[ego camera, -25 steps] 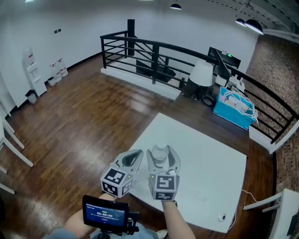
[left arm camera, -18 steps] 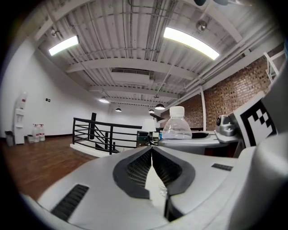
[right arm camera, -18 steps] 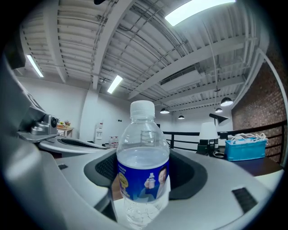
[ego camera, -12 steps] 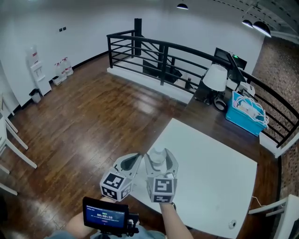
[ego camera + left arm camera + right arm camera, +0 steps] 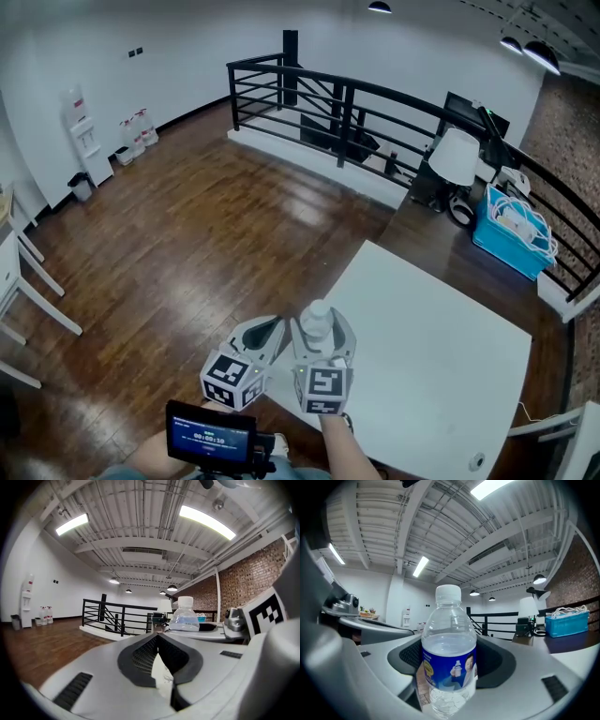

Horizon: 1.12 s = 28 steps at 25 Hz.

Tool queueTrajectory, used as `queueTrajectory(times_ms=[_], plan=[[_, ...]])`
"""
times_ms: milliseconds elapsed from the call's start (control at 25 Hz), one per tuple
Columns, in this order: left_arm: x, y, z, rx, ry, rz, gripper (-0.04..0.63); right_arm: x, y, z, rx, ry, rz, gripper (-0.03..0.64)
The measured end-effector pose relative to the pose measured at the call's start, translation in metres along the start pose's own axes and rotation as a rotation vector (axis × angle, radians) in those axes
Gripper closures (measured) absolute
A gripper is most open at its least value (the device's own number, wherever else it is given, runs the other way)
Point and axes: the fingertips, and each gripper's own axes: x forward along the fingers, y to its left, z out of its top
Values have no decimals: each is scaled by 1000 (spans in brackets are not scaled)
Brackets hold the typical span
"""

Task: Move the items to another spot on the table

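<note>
A clear water bottle [image 5: 449, 663] with a white cap and a blue label stands upright between the jaws of my right gripper [image 5: 450, 672], which is shut on its body. In the head view the bottle [image 5: 319, 317] and right gripper [image 5: 322, 333] are at the left edge of the white table [image 5: 441, 366]. My left gripper [image 5: 263, 334] sits close beside it on the left, over the wooden floor. Its jaws are shut with nothing in them [image 5: 158, 644]. The bottle [image 5: 185, 617] also shows past them in the left gripper view.
A black railing [image 5: 375, 103] runs behind the table, with a white lamp [image 5: 457, 155] and a blue basket of cables [image 5: 514, 230] beyond it. White furniture legs [image 5: 23, 286] stand far left. A small object [image 5: 478, 461] lies at the table's near right. A screen device [image 5: 211, 436] sits below the grippers.
Both grippers and the held bottle have drifted from over the table's near-left part to its left edge. The head view has swung left. The jaws have not changed.
</note>
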Motion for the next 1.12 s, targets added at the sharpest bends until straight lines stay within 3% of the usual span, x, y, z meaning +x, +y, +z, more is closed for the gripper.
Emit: queueTrajectory(times_ms=[440,1120], plan=[[-3,14,-31,33,71,-1,584,8,4,-43,-10,7,-39,318],[3,-6,-21,43,46,-23,584,-18,-1,-49,-16,50,-45,281]])
